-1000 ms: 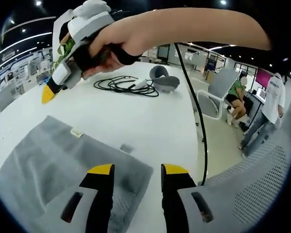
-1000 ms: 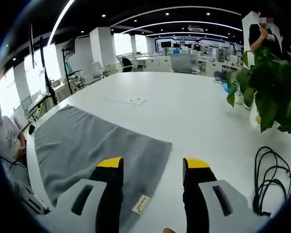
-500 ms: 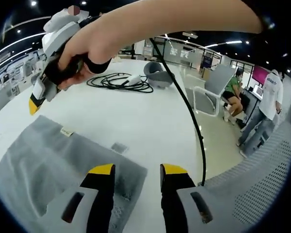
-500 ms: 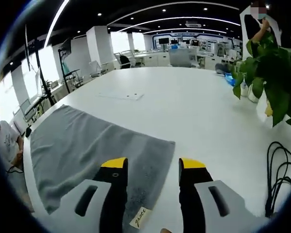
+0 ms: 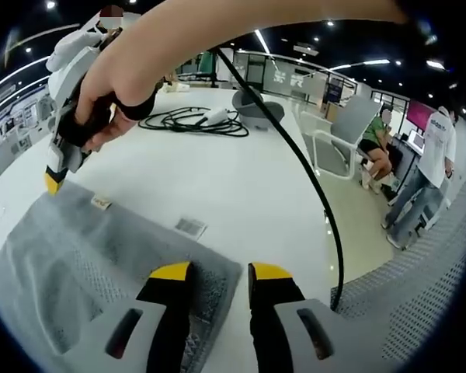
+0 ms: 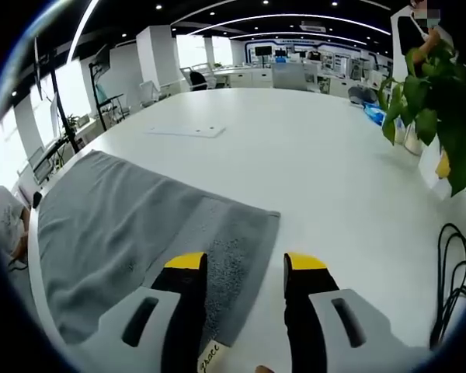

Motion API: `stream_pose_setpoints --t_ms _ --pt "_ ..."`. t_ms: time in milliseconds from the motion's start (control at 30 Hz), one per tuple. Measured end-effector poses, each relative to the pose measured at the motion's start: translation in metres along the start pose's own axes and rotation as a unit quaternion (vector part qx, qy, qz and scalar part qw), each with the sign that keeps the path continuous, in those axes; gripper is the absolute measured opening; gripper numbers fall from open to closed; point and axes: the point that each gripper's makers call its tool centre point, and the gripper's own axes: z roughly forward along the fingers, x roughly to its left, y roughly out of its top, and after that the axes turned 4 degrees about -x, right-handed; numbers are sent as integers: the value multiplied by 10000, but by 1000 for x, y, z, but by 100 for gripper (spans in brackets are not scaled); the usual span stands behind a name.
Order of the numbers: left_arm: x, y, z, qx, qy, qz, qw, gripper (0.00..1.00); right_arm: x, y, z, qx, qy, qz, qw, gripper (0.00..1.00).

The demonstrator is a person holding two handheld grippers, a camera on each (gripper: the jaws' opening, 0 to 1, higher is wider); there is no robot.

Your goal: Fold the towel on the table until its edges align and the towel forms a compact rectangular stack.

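A grey towel (image 5: 85,260) lies flat on the white table (image 5: 241,186), with a small label (image 5: 190,227) near its edge. My left gripper (image 5: 219,272) stands open low over the towel's near corner, that corner lying between its yellow-tipped jaws. The right gripper (image 5: 53,180), held by a hand, hovers at the towel's far corner beside a paper tag (image 5: 101,203). In the right gripper view the same towel (image 6: 132,233) spreads to the left, and my right gripper (image 6: 245,264) is open just above its corner edge, the tag (image 6: 210,359) showing between the jaws.
A coiled black cable (image 5: 190,123) and a grey headset (image 5: 258,105) lie at the table's far side. A cable (image 5: 311,186) hangs from the hand. A potted plant (image 6: 439,93) and another cable (image 6: 450,280) sit right. Chairs and people stand beyond the table edge.
Both grippers have come down closer to the towel's corners. The left jaws have narrowed slightly. The towel has not moved.
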Motion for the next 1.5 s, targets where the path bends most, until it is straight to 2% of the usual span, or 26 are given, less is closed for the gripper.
stream_pose_setpoints --t_ms 233,367,433,533,600,667,733,833,933,1033,1233,1433,1500 --pt "1 1 0 14 35 405 9992 23 -4 -10 4 106 -48 40 9999 35" --pt "3 2 0 -7 61 339 9994 22 -2 -5 1 73 -69 169 9998 32" --pt "4 3 0 -21 62 348 9994 20 -5 -5 7 117 -89 -44 9999 29" --pt "6 4 1 -42 25 399 9992 16 -6 -5 9 116 -148 -5 9998 27" --pt "8 4 1 -47 21 411 9991 13 -9 -4 11 106 -189 31 9998 23" --pt "9 5 1 -47 8 406 9992 12 -8 -3 14 96 -163 73 9998 13" --pt "9 4 2 -46 -20 420 9991 12 -5 -3 9 115 -190 61 9997 13" --pt "9 4 1 -40 -27 425 9991 12 -8 -4 13 113 -205 97 9997 12" --pt "9 3 0 -10 -60 327 9994 11 -6 0 13 27 -82 110 9999 3" --pt "9 2 0 1 -93 349 9993 11 -6 0 14 68 -87 37 9999 5" --pt "9 1 1 1 -120 254 9996 11 -10 1 7 -19 -133 213 9997 13" --pt "10 -1 2 2 -125 242 9996 11 -15 8 6 -123 -192 274 9994 12" --pt "10 0 1 3 -130 197 9997 11 -17 3 10 2 -265 182 9995 10"
